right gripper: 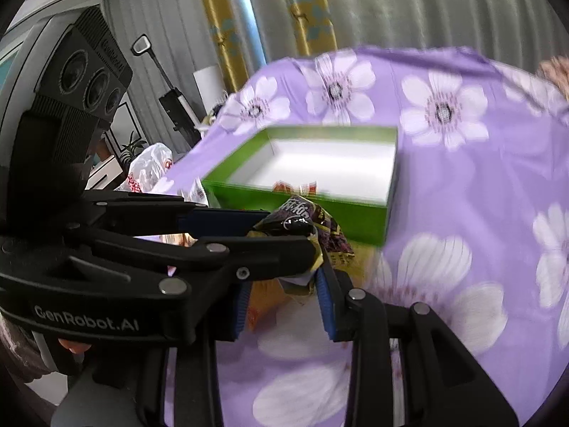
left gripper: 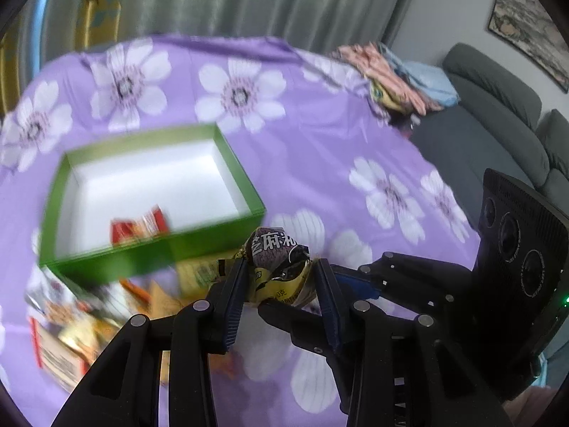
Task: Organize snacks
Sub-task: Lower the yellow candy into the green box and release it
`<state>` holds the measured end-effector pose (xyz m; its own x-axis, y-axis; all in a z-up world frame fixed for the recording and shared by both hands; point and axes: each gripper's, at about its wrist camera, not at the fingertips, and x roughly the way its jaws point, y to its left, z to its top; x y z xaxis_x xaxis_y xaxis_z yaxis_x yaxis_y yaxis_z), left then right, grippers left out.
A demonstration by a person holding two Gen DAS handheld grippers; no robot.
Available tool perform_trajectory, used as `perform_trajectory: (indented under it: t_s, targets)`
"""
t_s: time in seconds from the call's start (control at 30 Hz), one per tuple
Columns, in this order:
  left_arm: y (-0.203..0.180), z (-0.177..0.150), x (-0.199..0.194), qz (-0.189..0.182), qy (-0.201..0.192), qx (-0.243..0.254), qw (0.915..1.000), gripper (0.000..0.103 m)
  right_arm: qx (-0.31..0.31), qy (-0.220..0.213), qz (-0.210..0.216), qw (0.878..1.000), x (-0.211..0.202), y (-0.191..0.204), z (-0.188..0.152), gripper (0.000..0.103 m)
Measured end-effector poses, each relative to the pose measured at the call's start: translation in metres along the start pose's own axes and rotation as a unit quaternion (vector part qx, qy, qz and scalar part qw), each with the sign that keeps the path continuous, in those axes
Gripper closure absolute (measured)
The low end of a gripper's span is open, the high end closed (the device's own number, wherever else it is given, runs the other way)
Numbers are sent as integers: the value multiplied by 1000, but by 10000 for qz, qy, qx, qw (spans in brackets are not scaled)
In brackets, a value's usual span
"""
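Purple flowered cloth [left gripper: 320, 114] covers the whole table, w/ grey curtains behind and a sofa off to one side. On it sits the green box [left gripper: 227, 163], white inside, nearly bare except a red packet [left gripper: 138, 227] near its front wall. A loose heap of snacks [left gripper: 71, 327] lies on the cloth just in front of the box. Left gripper [left gripper: 281, 277] is clenched on a crumpled yellow-and-dark sesame snack packet [left gripper: 274, 249], held off the table just short of the box's near corner. Right gripper [right gripper: 284, 284] also looks clamped on the same packet, its pads squeezing the lower end, tho blur and the left tool across the view make that hard to swear to. To do this well, imo: one tool should let go first so the wrapper isn't pulled two ways, then carry it over the front wall, lower it beside the red packet & release inside, not from up high.
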<state>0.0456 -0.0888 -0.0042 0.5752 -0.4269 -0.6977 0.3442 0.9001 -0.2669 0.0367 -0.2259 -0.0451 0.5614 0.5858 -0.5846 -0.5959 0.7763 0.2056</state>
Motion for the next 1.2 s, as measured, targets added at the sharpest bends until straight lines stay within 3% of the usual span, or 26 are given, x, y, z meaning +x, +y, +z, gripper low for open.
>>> perform_trajectory:
  t_s: [0.13, 0.33, 0.6, 0.7, 0.73, 0.8, 0.83, 0.93, 1.2]
  targets:
    - [18, 24, -6, 109, -218, -60, 9997, 64, -149, -207, 66, 9997, 13, 1, 31, 69]
    - [64, 54, 11, 160, -217, -502, 9984, 64, -245, -188, 124, 9994, 52, -2, 61, 69]
    - [108, 56, 43, 253, -25, -1021, 9945, 64, -218, 182, 181, 9994, 105, -8, 71, 68]
    - [118, 54, 52, 273, 60, -1203, 9923, 64, -194, 309, 115, 9993, 120, -8, 70, 60]
    - [121, 53, 54, 356, 99, -1252, 9914, 62, -186, 323, 27, 9993, 123, -8, 70, 57]
    - [124, 50, 54, 446, 128, -1308, 9903, 43, -142, 291, 31, 9995, 122, -10, 69, 53]
    - [127, 49, 51, 497, 109, -1339, 9897, 29, -85, 258, 46, 9996, 118, -11, 68, 50]
    - [131, 44, 39, 549, -18, -1378, 9889, 27, 68, 163, -12, 9998, 106, -16, 65, 41]
    - [124, 28, 1, 816, -267, -1224, 9888, 27, 401, 57, 9, 9992, 62, -26, 42, 35]
